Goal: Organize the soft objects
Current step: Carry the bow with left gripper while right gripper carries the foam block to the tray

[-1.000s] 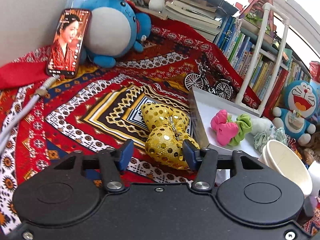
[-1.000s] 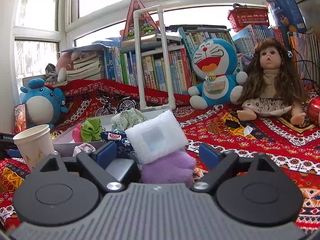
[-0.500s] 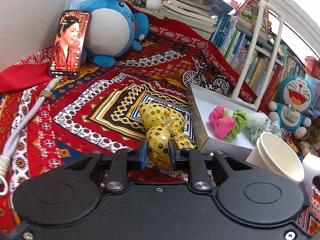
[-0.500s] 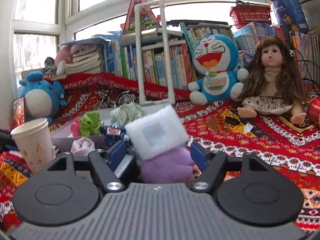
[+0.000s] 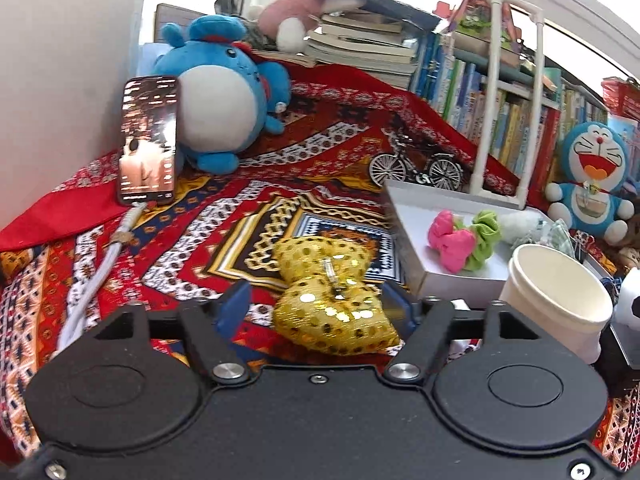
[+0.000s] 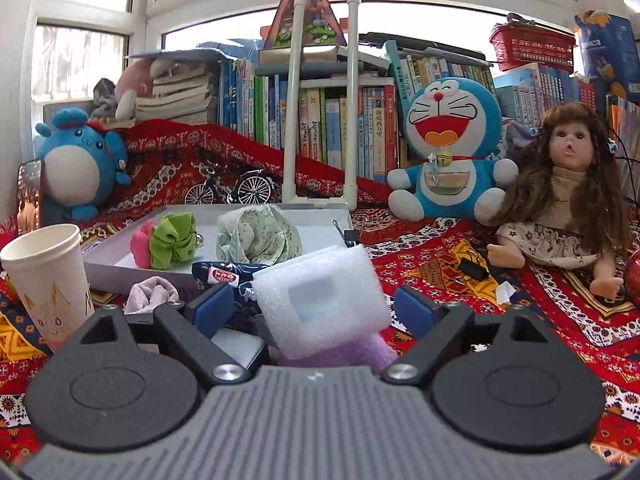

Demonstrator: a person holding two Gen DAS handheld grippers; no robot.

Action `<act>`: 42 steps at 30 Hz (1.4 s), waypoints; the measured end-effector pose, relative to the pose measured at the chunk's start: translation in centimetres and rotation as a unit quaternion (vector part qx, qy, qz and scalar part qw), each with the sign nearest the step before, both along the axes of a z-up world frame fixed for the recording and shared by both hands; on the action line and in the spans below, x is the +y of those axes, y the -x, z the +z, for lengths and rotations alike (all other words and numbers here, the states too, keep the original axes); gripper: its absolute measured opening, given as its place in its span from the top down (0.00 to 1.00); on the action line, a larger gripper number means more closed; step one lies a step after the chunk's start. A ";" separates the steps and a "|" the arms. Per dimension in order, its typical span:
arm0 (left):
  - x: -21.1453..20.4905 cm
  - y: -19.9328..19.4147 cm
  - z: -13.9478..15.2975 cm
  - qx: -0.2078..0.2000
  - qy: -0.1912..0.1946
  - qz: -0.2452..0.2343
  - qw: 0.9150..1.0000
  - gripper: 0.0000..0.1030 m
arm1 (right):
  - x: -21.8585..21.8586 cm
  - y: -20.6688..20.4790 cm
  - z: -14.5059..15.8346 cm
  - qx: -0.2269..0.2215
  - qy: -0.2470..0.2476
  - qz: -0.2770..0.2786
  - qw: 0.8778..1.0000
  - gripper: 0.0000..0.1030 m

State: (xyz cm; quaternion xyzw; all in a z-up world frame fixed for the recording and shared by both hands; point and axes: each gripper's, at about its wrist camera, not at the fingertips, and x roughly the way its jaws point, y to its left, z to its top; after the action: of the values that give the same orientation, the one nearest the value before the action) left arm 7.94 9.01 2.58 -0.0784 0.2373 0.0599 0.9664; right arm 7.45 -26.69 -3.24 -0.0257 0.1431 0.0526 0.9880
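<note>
A: Gold sequined bow [image 5: 334,294]: where is it being located relative to the white tray [image 5: 448,276]?

B: It is being shown lying on the patterned cloth [image 5: 200,240], just beside the tray's left wall, outside the tray. It is being bracketed by the left gripper [image 5: 316,306], whose jaws are being held wide; a gap is being seen between the left blue pad and the bow, while contact at the right pad cannot be told.

A: What is being shown inside the tray?

B: A pink bow [image 5: 450,242] and a green scrunchie [image 5: 486,240] are being seen touching each other on the tray floor. In the right wrist view a pale floral scrunchie [image 6: 258,238] is being seen in the tray too.

A: And the right gripper [image 6: 310,312]?

B: Its jaws are being held wide. Between them, in front of the tray's near wall, a white foam pouch [image 6: 320,300] is being seen resting on a purple plush item [image 6: 352,354], with neither pad touching it. A paper cup [image 6: 44,280] is being shown standing near the tray's near corner.
</note>
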 end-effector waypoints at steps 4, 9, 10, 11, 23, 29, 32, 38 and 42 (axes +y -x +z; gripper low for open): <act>-1.1 -1.1 -0.6 0.014 -0.020 -0.006 1.000 0.22 | 0.3 -0.1 -0.1 0.003 0.004 0.003 1.000 0.14; -1.1 -1.8 -1.6 0.033 -0.015 -0.001 0.999 0.23 | 0.2 0.0 0.0 0.003 0.011 0.003 1.000 0.22; -1.0 -2.0 -1.8 0.039 -0.011 -0.005 0.999 0.25 | 0.2 -0.1 0.0 0.005 0.012 0.002 1.000 0.24; -0.9 -2.1 -1.9 0.044 -0.007 -0.010 0.999 0.28 | 0.1 -0.1 -0.1 0.007 0.012 0.000 1.000 0.26; -0.4 -1.7 -0.7 0.026 0.000 -0.005 1.000 0.66 | 0.0 0.4 0.9 -0.017 -0.008 -0.003 1.000 0.33; 0.6 -1.8 1.4 0.002 0.014 -0.014 1.000 0.67 | -0.4 0.0 2.0 -0.018 -0.028 -0.005 0.999 0.33; 1.0 -2.2 2.8 -0.006 0.034 -0.038 0.999 0.67 | -0.6 -0.6 2.6 -0.012 -0.040 -0.005 0.999 0.33; 0.3 -3.9 5.2 -0.011 0.063 -0.091 0.994 0.66 | -1.1 -2.7 4.0 0.008 -0.067 -0.011 0.998 0.33; -0.6 -6.1 6.0 0.004 0.082 -0.125 0.989 0.66 | -1.3 -4.4 4.8 0.028 -0.088 -0.011 0.996 0.33</act>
State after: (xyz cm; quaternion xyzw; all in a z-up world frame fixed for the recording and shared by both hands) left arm 14.09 8.42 8.54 -0.1267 0.2536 -0.0805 0.9556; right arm 11.82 -27.99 1.54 0.0640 0.1655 0.0545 0.9826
